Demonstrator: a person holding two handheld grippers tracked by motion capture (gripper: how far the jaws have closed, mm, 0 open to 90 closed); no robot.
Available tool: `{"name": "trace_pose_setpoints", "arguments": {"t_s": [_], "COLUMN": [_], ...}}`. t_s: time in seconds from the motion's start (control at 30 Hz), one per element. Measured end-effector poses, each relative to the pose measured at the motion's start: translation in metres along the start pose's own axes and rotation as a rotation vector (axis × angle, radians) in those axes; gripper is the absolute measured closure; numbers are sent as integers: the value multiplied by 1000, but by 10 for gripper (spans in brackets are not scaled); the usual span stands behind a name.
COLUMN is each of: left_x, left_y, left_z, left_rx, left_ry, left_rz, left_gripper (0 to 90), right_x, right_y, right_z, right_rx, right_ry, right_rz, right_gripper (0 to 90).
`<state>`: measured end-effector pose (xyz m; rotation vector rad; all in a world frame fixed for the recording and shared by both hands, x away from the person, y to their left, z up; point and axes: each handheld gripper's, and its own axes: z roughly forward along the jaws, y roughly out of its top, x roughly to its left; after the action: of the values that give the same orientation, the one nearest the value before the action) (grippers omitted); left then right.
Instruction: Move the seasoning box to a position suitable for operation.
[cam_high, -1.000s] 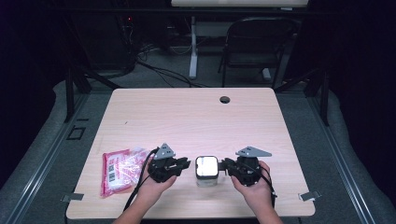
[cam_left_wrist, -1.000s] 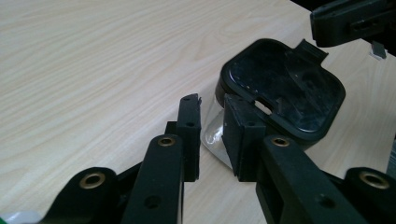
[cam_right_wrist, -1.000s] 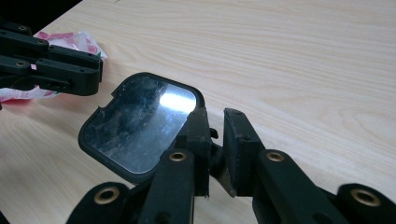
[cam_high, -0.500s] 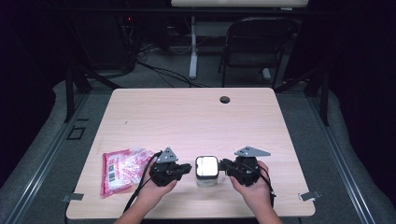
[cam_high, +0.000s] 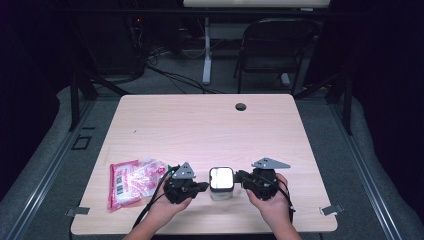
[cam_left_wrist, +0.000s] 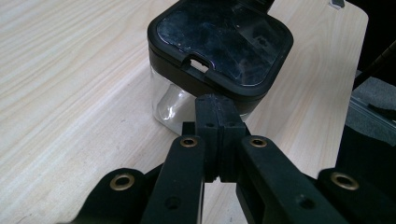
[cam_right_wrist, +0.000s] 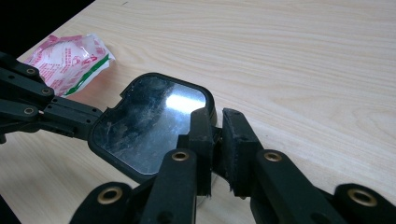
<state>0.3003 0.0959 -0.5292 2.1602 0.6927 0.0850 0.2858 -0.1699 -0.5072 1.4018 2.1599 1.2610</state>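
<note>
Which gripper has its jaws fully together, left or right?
The left gripper: its pads meet with nothing between, tips at the container lid's edge. The right gripper shows a gap.

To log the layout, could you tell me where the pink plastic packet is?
In the high view, the pink plastic packet lies near the table's front left edge, beside the left tool.

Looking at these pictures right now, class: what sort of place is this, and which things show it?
Probably a lab or studio set up for recording, not a home. A plain wooden table stands amid dark surroundings, cables trail across the floor behind it, and a folding chair stands beyond.
</note>
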Motion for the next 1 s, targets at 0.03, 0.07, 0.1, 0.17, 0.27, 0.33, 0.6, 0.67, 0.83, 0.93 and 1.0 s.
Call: {"name": "trace_pose_setpoints", "arguments": {"t_s": [0.03, 0.07, 0.1, 0.17, 0.27, 0.33, 0.6, 0.67, 0.83, 0.93, 1.0], "left_x": [0, 0, -1, 0, 0, 1, 0, 0, 0, -1, -1], "left_y": [0, 0, 0, 0, 1, 1, 3, 3, 6, 8, 9], "left_z": [0, 0, -1, -1, -2, -3, -4, -5, -7, -8, -8], "left_rx": [-1, 0, -2, -5, -14, -17, -31, -35, -39, -46, -47], "left_ry": [-1, 2, 3, 2, 8, -13, 1, -13, -13, -11, -10], "left_rz": [2, 4, 3, 1, -8, -14, -20, -20, -14, -9, -11], "left_gripper": [898, 899, 899, 899, 898, 898, 898, 898, 898, 898, 898], "right_x": [0, 0, 0, 0, 0, 0, -1, -2, -2, -1, -2], "right_y": [0, 0, 0, 0, -1, -1, -2, -2, -2, -2, -2], "right_z": [0, 0, 0, -1, 0, -1, -1, -1, -1, -1, -1], "right_rx": [2, 2, 3, 4, -1, -1, -5, -7, -5, -4, -4], "right_ry": [0, 0, -1, -2, -2, -3, 1, 3, 1, -4, -8], "right_rz": [-3, -2, -3, -3, -1, -1, 8, 12, 10, 7, 8], "right_gripper": [826, 827, 827, 827, 827, 827, 825, 825, 821, 814, 802]}}
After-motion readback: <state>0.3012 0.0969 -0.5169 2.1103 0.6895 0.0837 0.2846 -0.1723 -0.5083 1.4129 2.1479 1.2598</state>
